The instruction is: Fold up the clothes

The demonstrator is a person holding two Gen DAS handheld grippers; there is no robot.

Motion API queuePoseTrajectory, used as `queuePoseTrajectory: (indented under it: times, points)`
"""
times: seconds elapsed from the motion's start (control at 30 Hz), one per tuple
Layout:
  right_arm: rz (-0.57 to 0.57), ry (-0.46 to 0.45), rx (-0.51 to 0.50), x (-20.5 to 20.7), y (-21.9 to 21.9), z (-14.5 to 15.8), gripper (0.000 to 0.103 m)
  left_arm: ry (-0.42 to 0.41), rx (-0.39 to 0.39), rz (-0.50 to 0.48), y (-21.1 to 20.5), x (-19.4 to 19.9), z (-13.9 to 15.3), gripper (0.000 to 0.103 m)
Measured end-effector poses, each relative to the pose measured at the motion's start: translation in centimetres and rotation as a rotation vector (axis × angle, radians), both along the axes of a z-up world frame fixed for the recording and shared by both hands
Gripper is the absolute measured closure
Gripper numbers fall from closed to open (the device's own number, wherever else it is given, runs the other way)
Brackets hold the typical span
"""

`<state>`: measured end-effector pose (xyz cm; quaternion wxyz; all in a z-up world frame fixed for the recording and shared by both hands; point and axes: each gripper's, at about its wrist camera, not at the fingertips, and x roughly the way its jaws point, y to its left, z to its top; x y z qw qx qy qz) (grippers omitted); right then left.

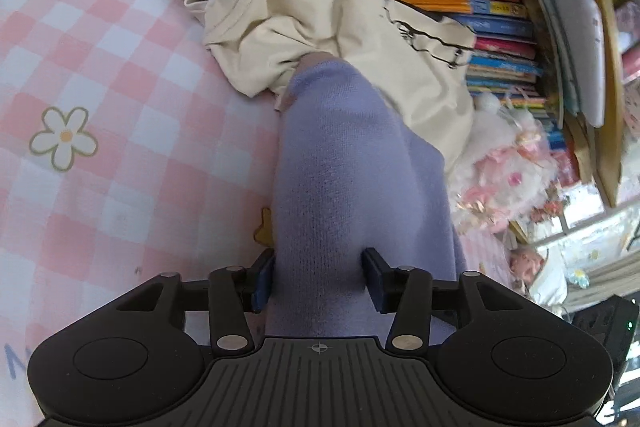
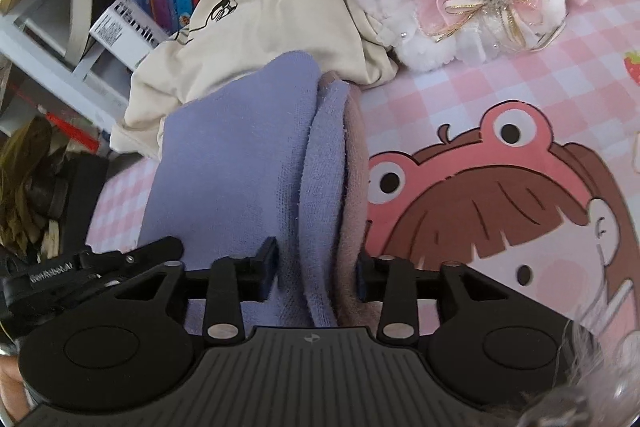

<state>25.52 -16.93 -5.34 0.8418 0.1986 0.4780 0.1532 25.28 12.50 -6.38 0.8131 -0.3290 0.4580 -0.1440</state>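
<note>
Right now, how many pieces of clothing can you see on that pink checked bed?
2. A soft lilac knit garment is pinched by both the left gripper and right gripper. A crumpled cream T-shirt lies behind it against the books. More may be hidden underneath.

Both grippers are clamped onto the same lavender garment [image 1: 340, 167], one on each side of it. The left gripper [image 1: 318, 277] has its two dark fingers pressed into a thick bunch of the garment, jaws partway closed with the fabric filling the whole gap. It points forward along the garment, angled down toward it. The right gripper [image 2: 316, 273] is doing much the same on the garment's layered edge, fingers squeezing the stacked folds between the pads. In the right wrist view the left gripper shows just left of the garment, low and level.
</note>
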Motion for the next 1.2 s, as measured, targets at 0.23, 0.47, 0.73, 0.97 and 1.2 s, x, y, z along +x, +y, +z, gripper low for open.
queuePoseTrajectory:
  times: [0.23, 0.47, 0.73, 0.97, 1.2]
  points:
    - [0.097, -0.088, -0.115, -3.9, -0.4, 1.6, 0.062, -0.039, 0.021, -0.02, 0.3, -3.5, 0.8, 0.06]
    - [0.023, -0.043, -0.036, -4.2, -1.8, 0.5, 0.072, -0.021, 0.018, -0.008, -0.2, -3.9, 0.2, 0.058]
    - [0.012, -0.09, -0.072, -6.0, -1.8, 1.6, 0.059, -0.137, 0.148, -0.009, -1.6, -6.3, 2.9, 0.049]
    - [0.014, -0.225, -0.219, -10.9, -1.1, 4.1, 0.037, -0.248, 0.31, 0.014, -4.2, -11.4, 5.8, 0.023]
    - [-0.023, -0.27, -0.335, -16.0, -1.1, 4.6, 0.02, -0.247, 0.476, 0.01, -6.8, -16.4, 5.8, 0.02]
